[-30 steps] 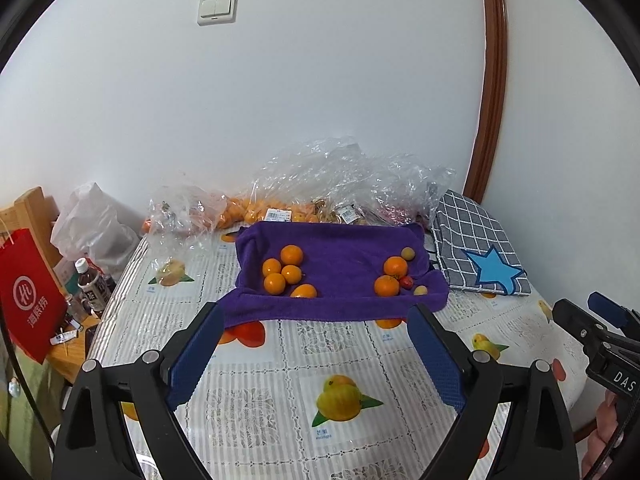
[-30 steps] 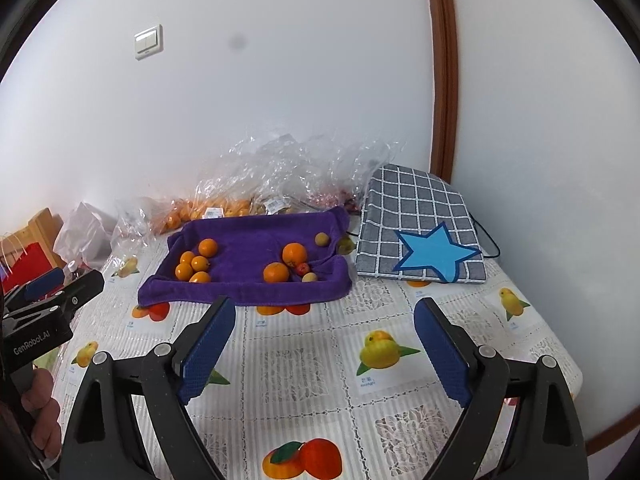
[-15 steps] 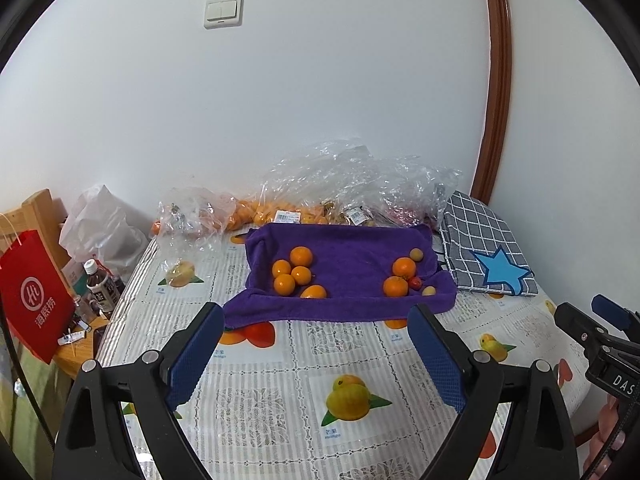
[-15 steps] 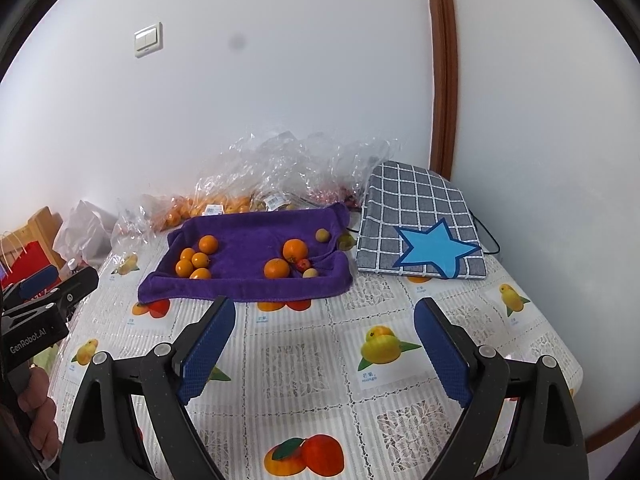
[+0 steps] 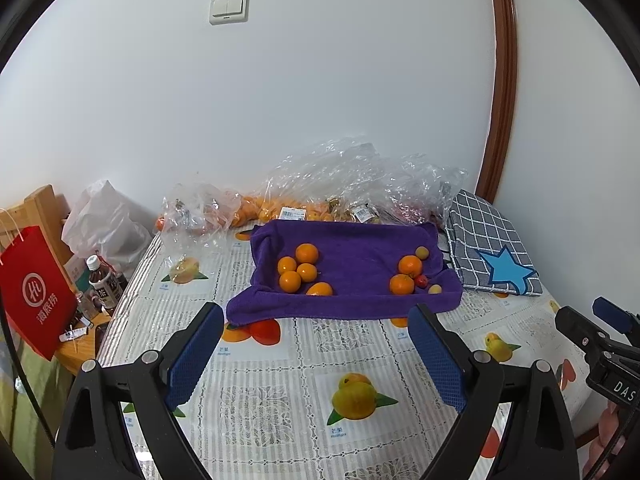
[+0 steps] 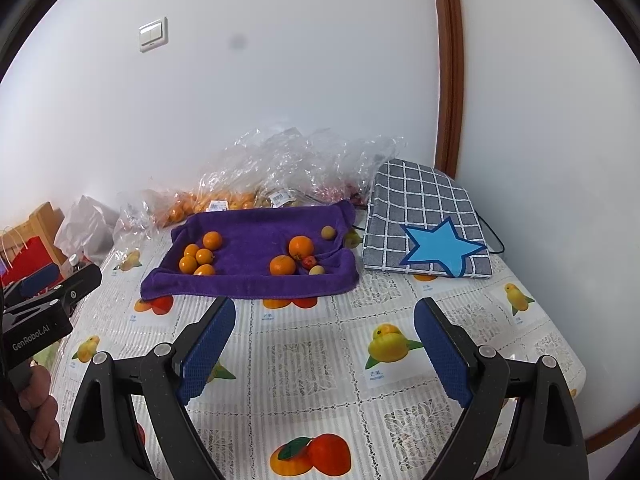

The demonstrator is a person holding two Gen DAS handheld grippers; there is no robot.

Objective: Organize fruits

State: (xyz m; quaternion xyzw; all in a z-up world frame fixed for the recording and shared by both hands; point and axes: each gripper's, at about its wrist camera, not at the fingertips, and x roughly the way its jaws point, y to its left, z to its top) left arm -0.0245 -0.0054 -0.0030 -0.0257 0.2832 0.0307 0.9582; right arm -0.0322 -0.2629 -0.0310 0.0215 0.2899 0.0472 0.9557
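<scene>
Reading "GenRobot.AI" — left gripper; spread.

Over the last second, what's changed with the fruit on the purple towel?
Neither tongs took or released anything; both are still open and empty. The left tongs drifted slightly back, the right tongs barely moved. The oranges and purple towel lie as before.

My table, under a fruit-print cloth, carries a purple towel, a checked star cushion and clear plastic bags.
</scene>
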